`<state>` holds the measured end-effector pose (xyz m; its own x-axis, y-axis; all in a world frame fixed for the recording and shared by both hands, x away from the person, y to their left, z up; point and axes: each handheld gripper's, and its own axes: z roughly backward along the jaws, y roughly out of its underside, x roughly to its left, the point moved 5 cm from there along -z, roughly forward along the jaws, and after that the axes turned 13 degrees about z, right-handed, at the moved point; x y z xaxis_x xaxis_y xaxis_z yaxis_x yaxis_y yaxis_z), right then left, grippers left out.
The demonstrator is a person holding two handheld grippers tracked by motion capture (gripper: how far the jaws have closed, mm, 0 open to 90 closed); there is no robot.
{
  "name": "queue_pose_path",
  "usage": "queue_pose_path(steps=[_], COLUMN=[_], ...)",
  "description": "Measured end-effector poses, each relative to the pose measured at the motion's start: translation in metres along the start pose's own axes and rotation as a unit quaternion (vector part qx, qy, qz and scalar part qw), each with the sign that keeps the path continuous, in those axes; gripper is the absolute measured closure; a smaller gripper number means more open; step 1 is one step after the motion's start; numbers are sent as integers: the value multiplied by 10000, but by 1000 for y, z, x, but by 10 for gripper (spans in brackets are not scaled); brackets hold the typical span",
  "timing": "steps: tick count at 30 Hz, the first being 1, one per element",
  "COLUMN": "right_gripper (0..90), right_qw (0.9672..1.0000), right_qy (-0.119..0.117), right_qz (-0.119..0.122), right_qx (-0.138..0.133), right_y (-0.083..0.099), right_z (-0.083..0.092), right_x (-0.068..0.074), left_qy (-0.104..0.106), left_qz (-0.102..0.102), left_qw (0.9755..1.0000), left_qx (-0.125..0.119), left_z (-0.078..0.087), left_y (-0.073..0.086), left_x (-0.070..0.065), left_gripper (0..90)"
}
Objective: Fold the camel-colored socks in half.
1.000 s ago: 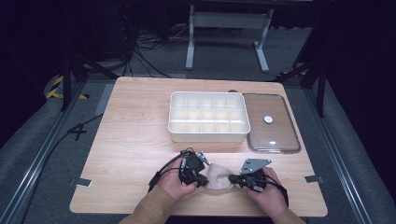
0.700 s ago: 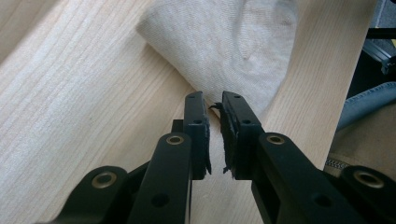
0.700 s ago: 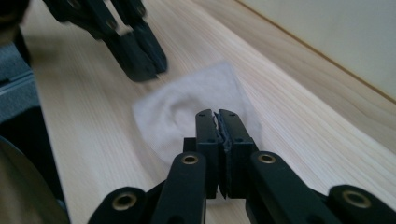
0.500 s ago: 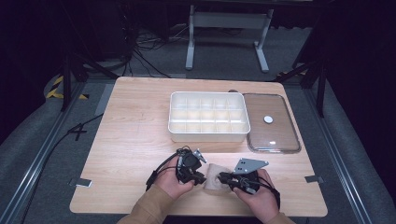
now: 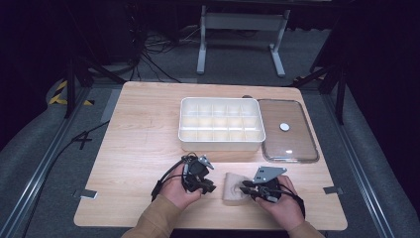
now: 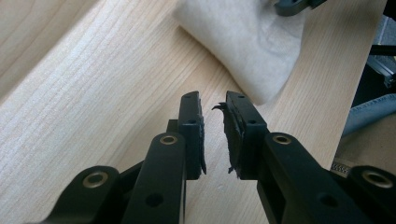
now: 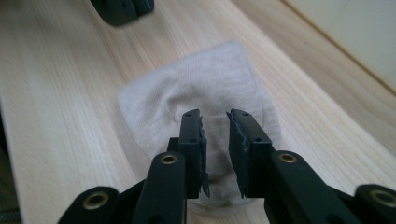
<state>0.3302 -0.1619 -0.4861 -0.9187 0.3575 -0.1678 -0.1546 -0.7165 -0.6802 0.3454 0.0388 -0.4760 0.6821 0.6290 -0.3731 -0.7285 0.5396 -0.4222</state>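
A small folded beige cloth (image 5: 232, 188) lies flat near the table's front edge. My left gripper (image 5: 210, 187) hovers just left of it, a little apart from its edge. In the left gripper view the left gripper (image 6: 214, 112) has a narrow gap with nothing in it, and the cloth (image 6: 247, 42) lies beyond. My right gripper (image 5: 245, 187) reaches over the cloth's right part. In the right gripper view the right gripper (image 7: 214, 128) stands slightly apart above the cloth (image 7: 205, 88), gripping nothing. Both pairs of jaws have just been opening.
A white compartment tray (image 5: 220, 145) stands at mid-table. A clear lid (image 5: 292, 144) with a white knob lies to its right. Bare wood stretches to the left of my hands. The table's front edge runs just below the person's wrists.
The cloth sat bunched between both grippers; it now lies flat and smaller on the table. Both grippers have let go, and the left one has drawn slightly away.
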Motion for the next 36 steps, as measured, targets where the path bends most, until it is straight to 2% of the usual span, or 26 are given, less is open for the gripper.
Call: queue_pose_path(steps=[2, 5, 10, 14, 17, 20, 23, 25, 27, 31, 35, 36], right_gripper=[747, 743, 755, 755, 815, 891, 893, 897, 899, 900, 900, 900], right_qw=[9999, 9993, 9994, 9989, 9982, 9968, 9974, 9974, 9971, 9971, 9983, 9982], right_qy=[38, 98, 157, 214, 243, 125, 94, 117, 22, -182, -245, -261], right_qz=[-69, -302, -295, -398, -513, -759, -712, -655, -741, -734, -514, -523], right_qx=[-109, -184, -104, -138, -203, -206, -66, 279, 156, 112, 102, 92], right_y=[-4, -6, -5, -5, -5, -4, -1, 8, 13, 15, 15, 15], right_z=[3, 5, 3, 7, 11, 9, 1, -7, -8, -9, -10, -11], right_x=[1, 3, 4, 3, 3, 4, 5, 3, 0, -4, -4, -5], left_qy=[-17, -37, -93, -161, -209, -243, -265, -274, -262, -313, -319, -311], left_qz=[-21, -5, -55, -91, -104, -81, -105, -125, -118, -197, -340, -391], left_qw=[10000, 10000, 9999, 9996, 9996, 9995, 9996, 9995, 9996, 9991, 9986, 9984], left_qx=[-31, -90, -127, -191, -179, -175, -85, -18, 22, 184, 230, 278], left_z=[1, 3, 5, 7, 8, 7, 2, -2, -3, -15, -26, -29], left_y=[-1, -1, -1, -2, -1, -1, -1, -1, 0, -2, -7, -7], left_x=[0, 0, 0, -1, 0, 2, 3, 3, 3, 0, -5, -6], left_gripper=[769, 767, 766, 763, 762, 766, 767, 767, 767, 777, 814, 817])
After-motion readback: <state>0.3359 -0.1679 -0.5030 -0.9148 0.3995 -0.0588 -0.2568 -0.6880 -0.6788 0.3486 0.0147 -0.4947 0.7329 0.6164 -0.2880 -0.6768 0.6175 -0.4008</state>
